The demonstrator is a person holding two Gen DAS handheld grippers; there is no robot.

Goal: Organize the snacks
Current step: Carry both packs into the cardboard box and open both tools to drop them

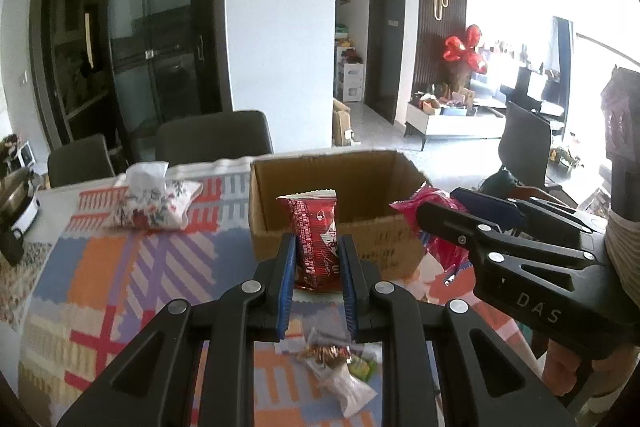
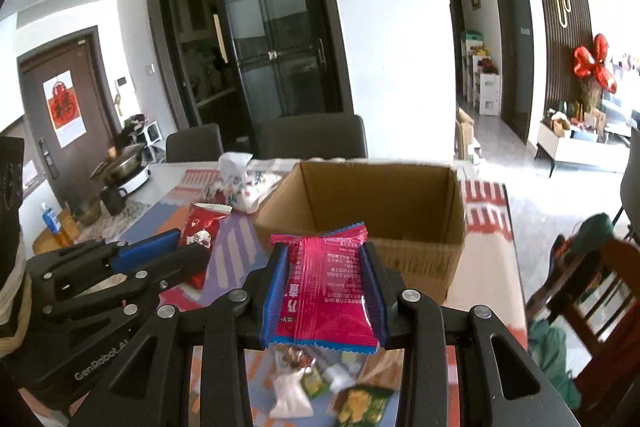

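Dining and living area, daylit.
- Walls: white; a broad white pillar (image 1: 280, 7) stands behind the counter.
- Doors: dark-framed glass sliding doors (image 2: 276, 23); brown entry door (image 2: 60, 99) bearing a red paper character; dark interior door (image 1: 386, 39).
- Panelling: dark slatted wall panel (image 2: 560, 19) with a gold loop ornament.
- Seating: two dark upholstered chairs (image 1: 214, 137) at the far side of the counter (image 1: 92, 267), which wears a patchwork-pattern cloth; a wooden chair (image 2: 592, 287) to the right.
- Floor: pale glossy tile (image 1: 376, 131).
- Other: low white cabinet (image 1: 452, 125) with clutter; red balloons (image 1: 466, 49); white shelf unit (image 2: 486, 91).
- Light: strong, overexposed from the right.
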